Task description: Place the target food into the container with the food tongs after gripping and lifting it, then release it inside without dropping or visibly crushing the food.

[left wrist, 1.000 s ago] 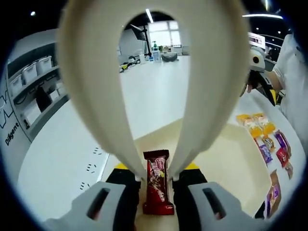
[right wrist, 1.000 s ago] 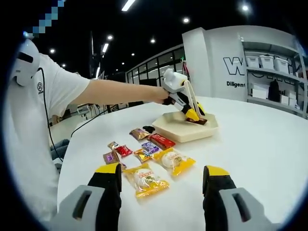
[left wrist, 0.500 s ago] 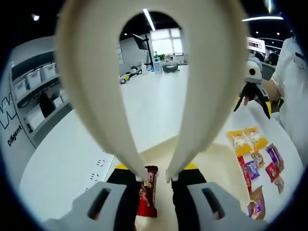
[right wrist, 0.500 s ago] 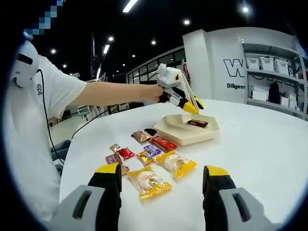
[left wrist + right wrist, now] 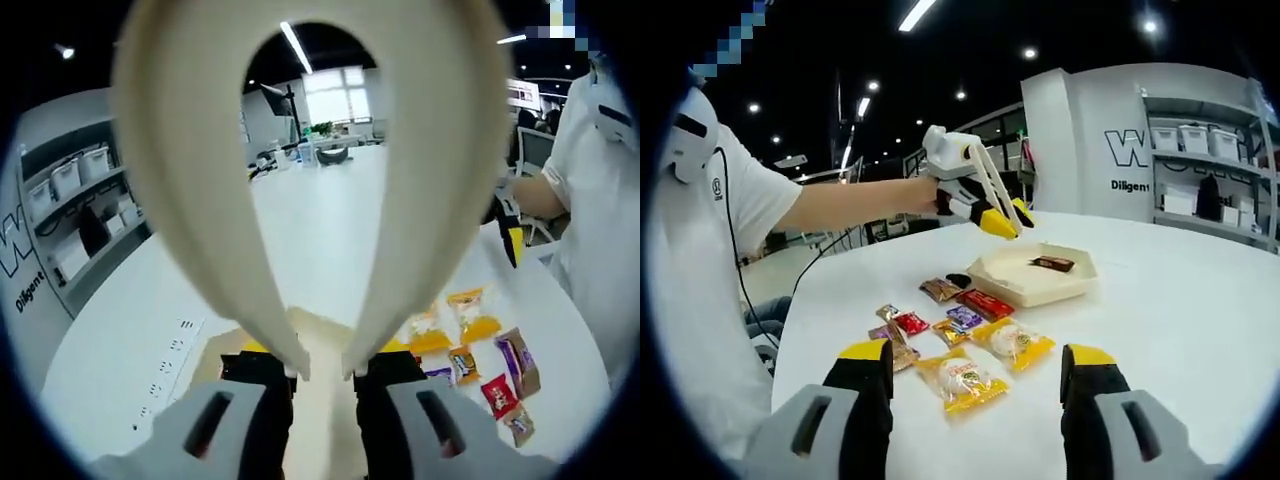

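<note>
My left gripper (image 5: 995, 215), clamped on the food tongs (image 5: 320, 200) whose tips stand slightly apart and empty, hangs above and short of the container (image 5: 1032, 275) where the chocolate bar (image 5: 1052, 264) lies flat across the floor, while my right gripper (image 5: 975, 400), jaws wide, waits nearer the loose snacks (image 5: 965, 378).

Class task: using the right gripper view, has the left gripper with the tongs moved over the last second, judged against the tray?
Yes. The left gripper has lifted away from the tray, leaving the chocolate bar inside.

Bright ceiling strips, sharp focus, fisheye-bent edges, soft shadows.
</note>
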